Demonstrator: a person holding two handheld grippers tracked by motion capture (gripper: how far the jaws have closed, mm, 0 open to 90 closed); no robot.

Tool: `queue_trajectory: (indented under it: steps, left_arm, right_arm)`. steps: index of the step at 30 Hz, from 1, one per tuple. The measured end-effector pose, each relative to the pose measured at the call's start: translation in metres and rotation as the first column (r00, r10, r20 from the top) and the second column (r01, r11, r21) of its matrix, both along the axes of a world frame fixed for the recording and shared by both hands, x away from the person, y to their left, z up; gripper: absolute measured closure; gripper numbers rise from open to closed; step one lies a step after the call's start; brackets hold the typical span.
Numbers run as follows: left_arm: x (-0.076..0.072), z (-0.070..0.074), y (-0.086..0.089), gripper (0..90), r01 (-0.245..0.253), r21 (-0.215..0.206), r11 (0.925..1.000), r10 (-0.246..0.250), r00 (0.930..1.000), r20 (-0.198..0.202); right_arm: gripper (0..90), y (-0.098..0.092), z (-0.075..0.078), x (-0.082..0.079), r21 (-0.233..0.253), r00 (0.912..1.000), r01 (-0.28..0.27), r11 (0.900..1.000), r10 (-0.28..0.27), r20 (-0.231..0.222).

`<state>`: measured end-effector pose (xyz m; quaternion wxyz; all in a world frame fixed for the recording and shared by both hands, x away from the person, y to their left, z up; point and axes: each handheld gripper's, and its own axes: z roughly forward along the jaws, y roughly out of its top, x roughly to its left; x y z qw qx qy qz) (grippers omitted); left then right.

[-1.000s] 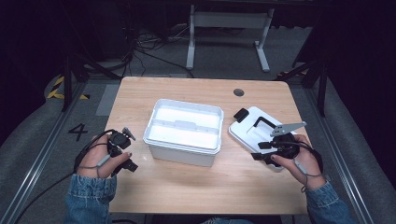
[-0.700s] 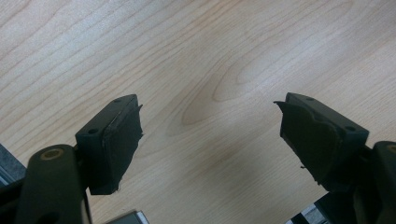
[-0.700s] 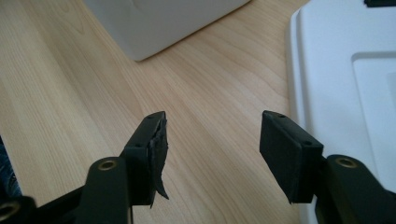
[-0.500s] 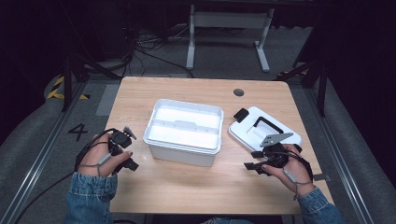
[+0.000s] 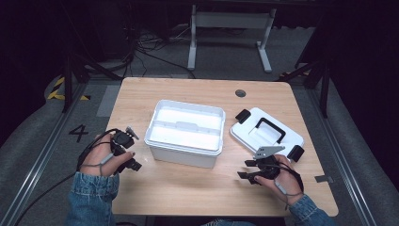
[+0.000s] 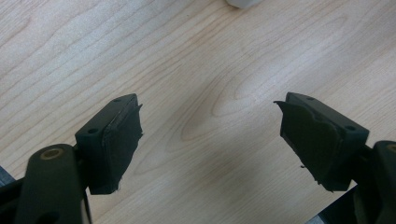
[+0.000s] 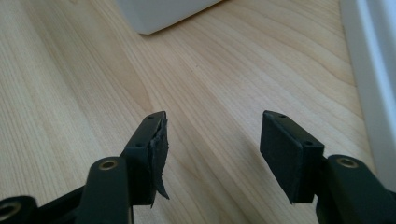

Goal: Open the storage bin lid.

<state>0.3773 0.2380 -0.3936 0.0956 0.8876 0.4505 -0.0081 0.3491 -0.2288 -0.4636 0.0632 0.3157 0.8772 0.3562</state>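
Observation:
A white open-topped box (image 5: 184,132) stands mid-table. Its white lid (image 5: 266,132), with a black handle and black latches, lies flat to the right of it. My left gripper (image 5: 131,150) rests low over the wood left of the box, held in a hand. In the left gripper view my left gripper (image 6: 208,100) is open over bare wood, with a corner of the box (image 6: 240,3) at the top. My right gripper (image 5: 244,169) sits just in front of the lid, pointing left. In the right gripper view my right gripper (image 7: 215,116) is open and holds nothing, with the box (image 7: 159,14) ahead and the lid's edge (image 7: 373,70) alongside.
The wooden table (image 5: 197,188) has a round cable hole (image 5: 240,92) near its back edge. Cables trail from both grippers off the front. Behind the table are a metal stand (image 5: 230,28) and floor cables.
My right gripper has pulled back from over the lid toward the table's front and turned to point left. The left gripper has stayed put.

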Motion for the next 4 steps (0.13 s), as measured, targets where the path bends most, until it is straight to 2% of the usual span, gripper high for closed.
queue_trajectory:
  steps: [4]
  left_arm:
    - [0.0009,0.0008,0.0002,21.2,-0.013,-0.004,0.9999,0.013,0.9998,0.018]
  right_arm:
    - [42.1,0.0031,-0.0043,-0.0013,-0.001,1.0000,-0.005,1.000,0.005,0.007]
